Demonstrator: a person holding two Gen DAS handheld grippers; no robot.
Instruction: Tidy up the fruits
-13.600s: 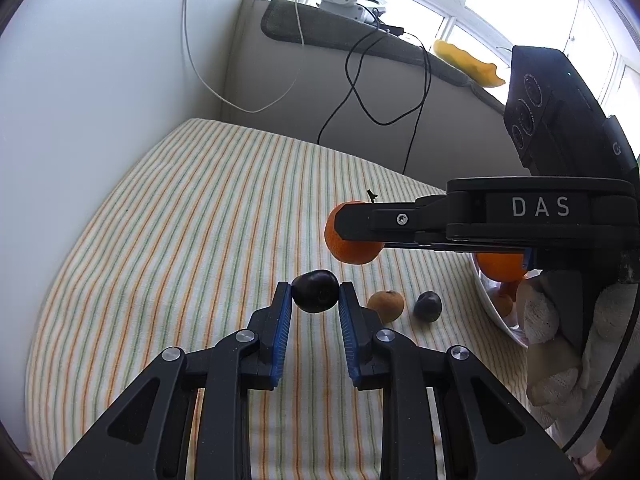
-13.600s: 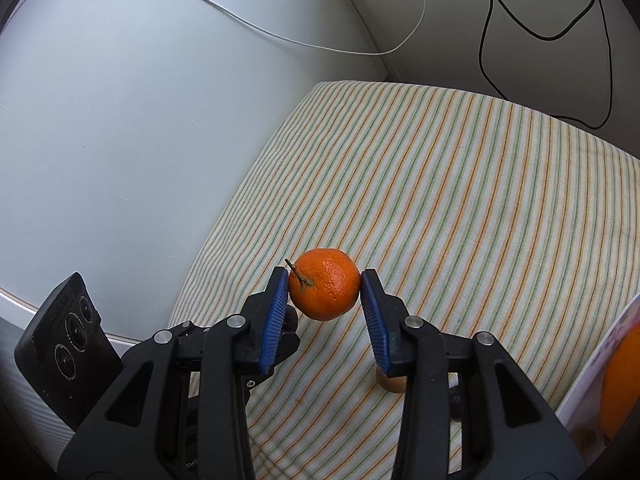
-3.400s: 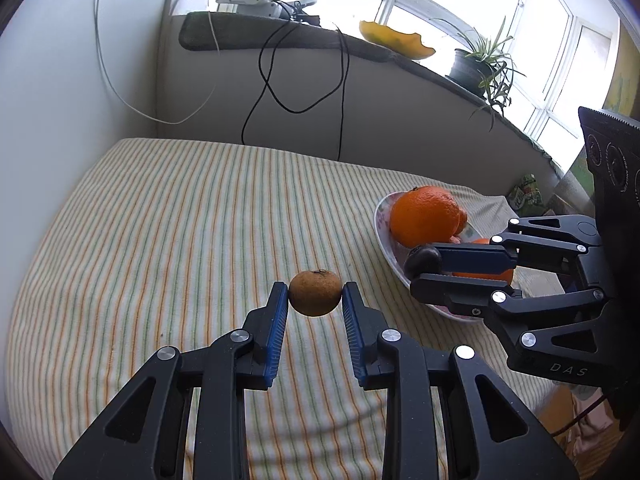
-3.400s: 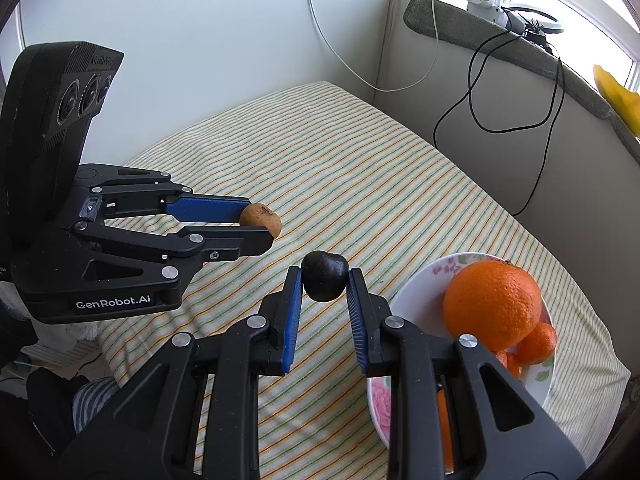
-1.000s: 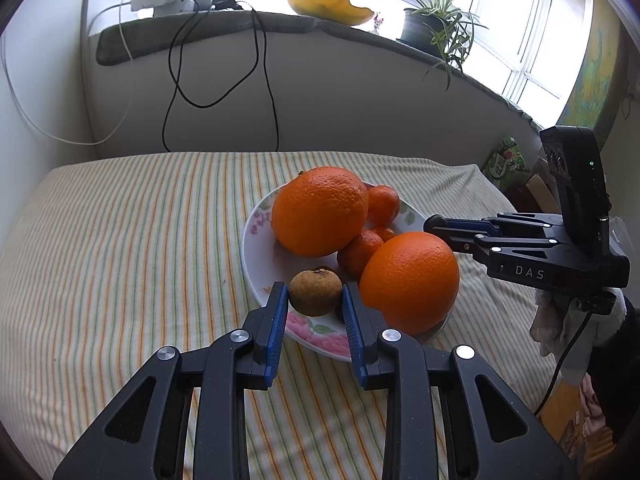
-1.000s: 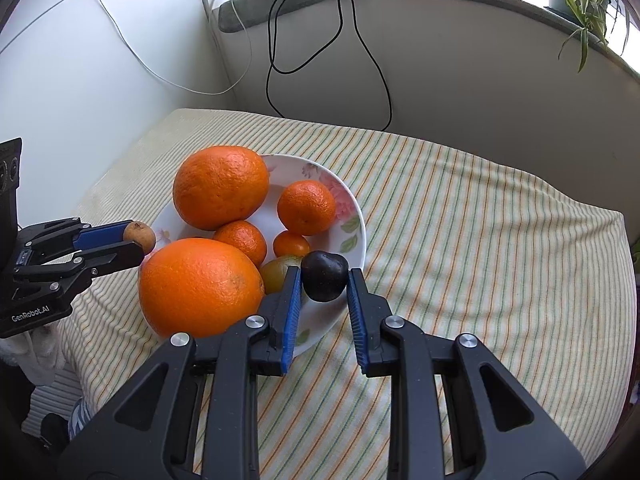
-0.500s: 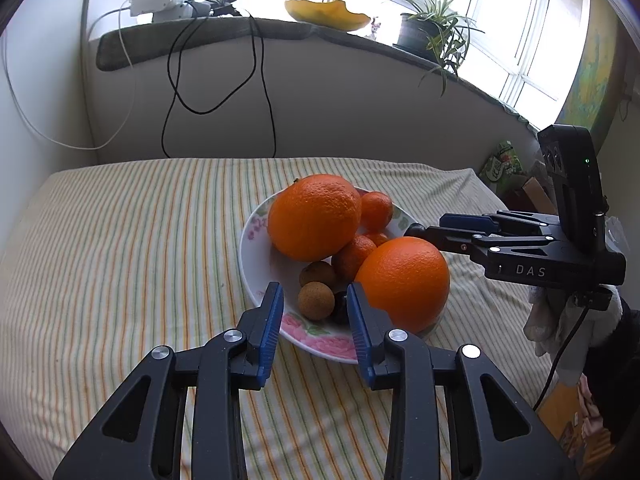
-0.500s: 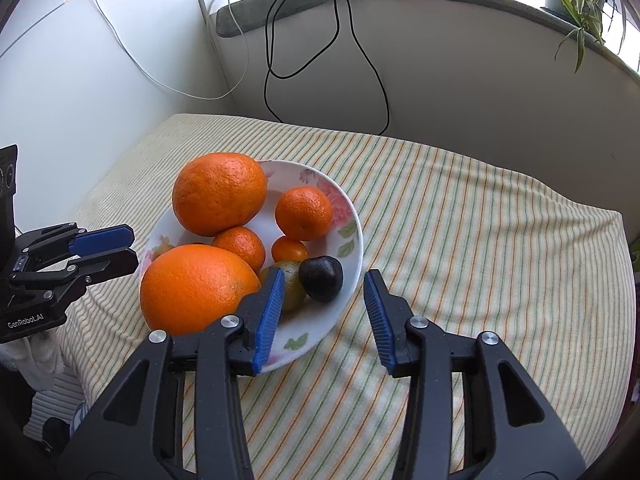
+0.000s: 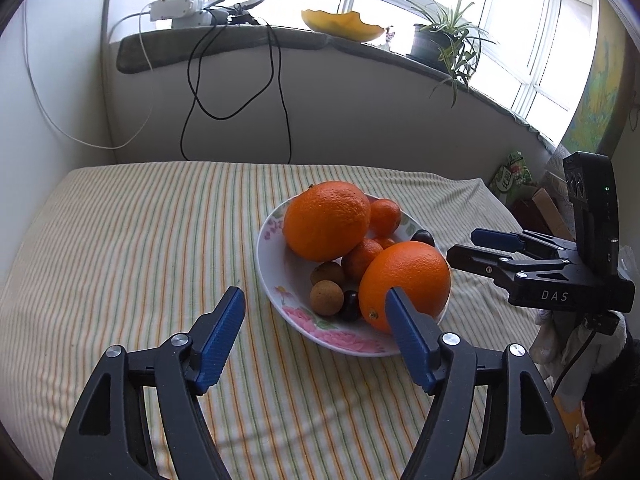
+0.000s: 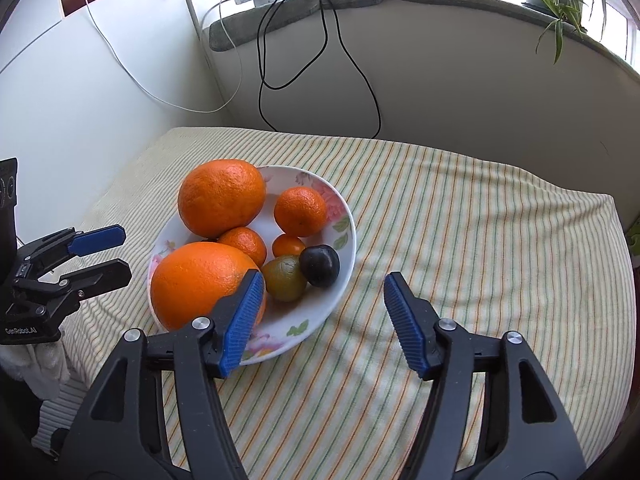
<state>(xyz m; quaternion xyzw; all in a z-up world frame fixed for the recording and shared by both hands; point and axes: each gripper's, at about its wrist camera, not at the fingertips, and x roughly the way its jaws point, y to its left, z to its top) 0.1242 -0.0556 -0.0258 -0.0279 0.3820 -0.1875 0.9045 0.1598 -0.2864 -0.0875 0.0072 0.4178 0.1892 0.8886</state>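
Note:
A white flowered bowl (image 9: 276,280) (image 10: 344,260) on the striped cloth holds two big oranges (image 9: 326,220) (image 9: 404,278), small mandarins, brown longans and dark plums. The small brown fruit (image 9: 327,298) lies in the bowl's near side, just beyond my left gripper (image 9: 314,306), whose jaws are opening with nothing gripped. The dark plum (image 10: 320,265) rests in the bowl beside a greenish fruit (image 10: 286,283); my right gripper (image 10: 324,294) hovers near it, jaws opening and empty. Each gripper shows in the other's view: the right gripper (image 9: 486,246), the left gripper (image 10: 108,254).
The striped cloth (image 9: 120,240) covers the table up to a low wall with a sill. Black and white cables (image 9: 276,92) hang down that wall. A potted plant (image 9: 440,44) and a yellow dish (image 9: 340,26) stand on the sill. A gloved hand (image 9: 576,332) holds the right gripper.
Both grippers opened wide. The left let go of the brown fruit and the right let go of the dark plum; both fruits now lie in the bowl.

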